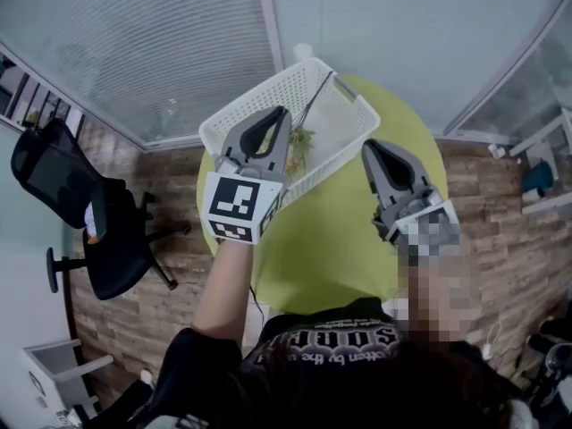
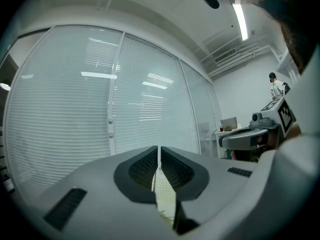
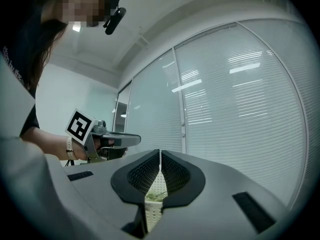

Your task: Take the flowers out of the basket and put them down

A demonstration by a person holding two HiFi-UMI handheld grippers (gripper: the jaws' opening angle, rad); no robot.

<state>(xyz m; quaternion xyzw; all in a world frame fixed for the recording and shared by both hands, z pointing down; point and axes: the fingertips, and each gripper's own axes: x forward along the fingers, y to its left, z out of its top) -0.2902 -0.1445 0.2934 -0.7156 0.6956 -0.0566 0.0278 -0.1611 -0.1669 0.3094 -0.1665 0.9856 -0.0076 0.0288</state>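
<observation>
A white mesh basket is tilted over the round yellow-green table. Dried green flowers lie inside it, their stems reaching toward the far rim. My left gripper is shut on the basket's near left wall; in the left gripper view a thin strip of white mesh shows between the closed jaws of the gripper. My right gripper is shut on the near right wall. In the right gripper view the basket mesh and a bit of the flowers sit between the closed jaws of that gripper.
A black office chair stands left of the table on the wood-pattern floor. Glass walls with blinds run behind the table. White shelving is at the far right. A person stands in the distance.
</observation>
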